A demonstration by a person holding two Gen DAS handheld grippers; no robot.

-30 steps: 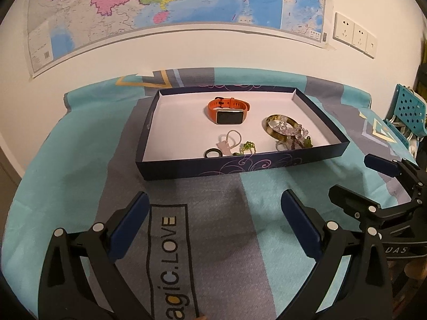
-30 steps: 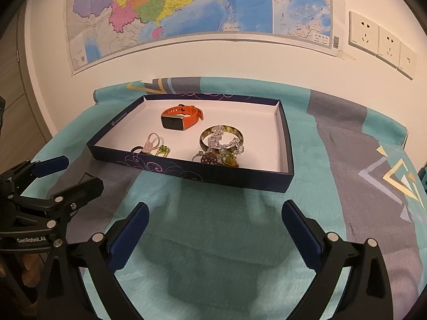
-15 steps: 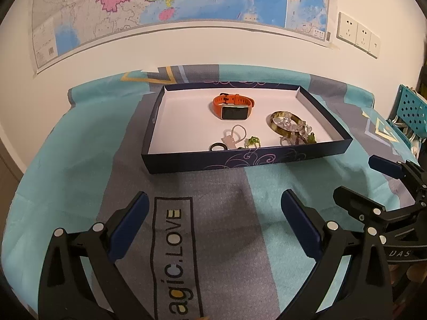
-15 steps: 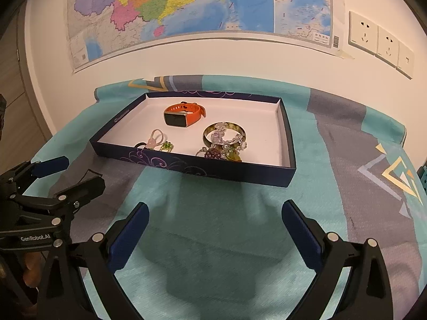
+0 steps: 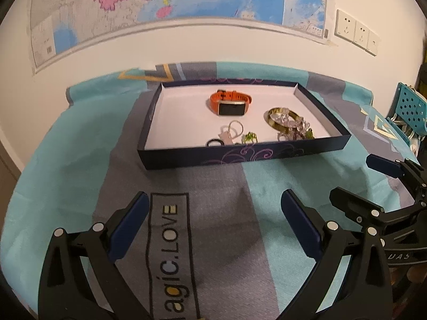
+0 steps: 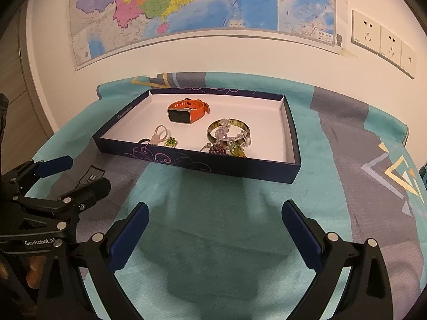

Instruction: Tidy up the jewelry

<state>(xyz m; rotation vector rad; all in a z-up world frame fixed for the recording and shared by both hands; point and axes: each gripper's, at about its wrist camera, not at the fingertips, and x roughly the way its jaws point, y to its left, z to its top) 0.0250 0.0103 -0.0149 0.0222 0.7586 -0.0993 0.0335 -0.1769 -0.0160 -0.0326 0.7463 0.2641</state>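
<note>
Jewelry sits inside a shallow dark-blue box [image 5: 240, 157] with a white floor, lying on a teal and grey cloth [image 5: 80, 160] near the wall.
Orange watch [image 5: 229, 104]: toward the back of the box, face turned to the front.
Green bangle [image 6: 228, 130]: right of the watch, with a clear bead bracelet [image 6: 234, 137] draped across it.
Purple cluster piece [image 6: 217, 149]: against the front wall, just beside the bangle.
Black ring [image 5: 214, 142], pink loop piece [image 5: 230, 132] and green ring [image 5: 249, 138]: grouped near the front wall, left of the bangle.
Left gripper [image 5: 212, 224]: released, jaws spread wide, holding nothing, over the cloth in front of the box.
Right gripper [image 6: 214, 225]: likewise spread and empty, in front of the box, apart from it.
Wall map [image 6: 186, 2] and sockets [image 6: 381, 42] behind.
</note>
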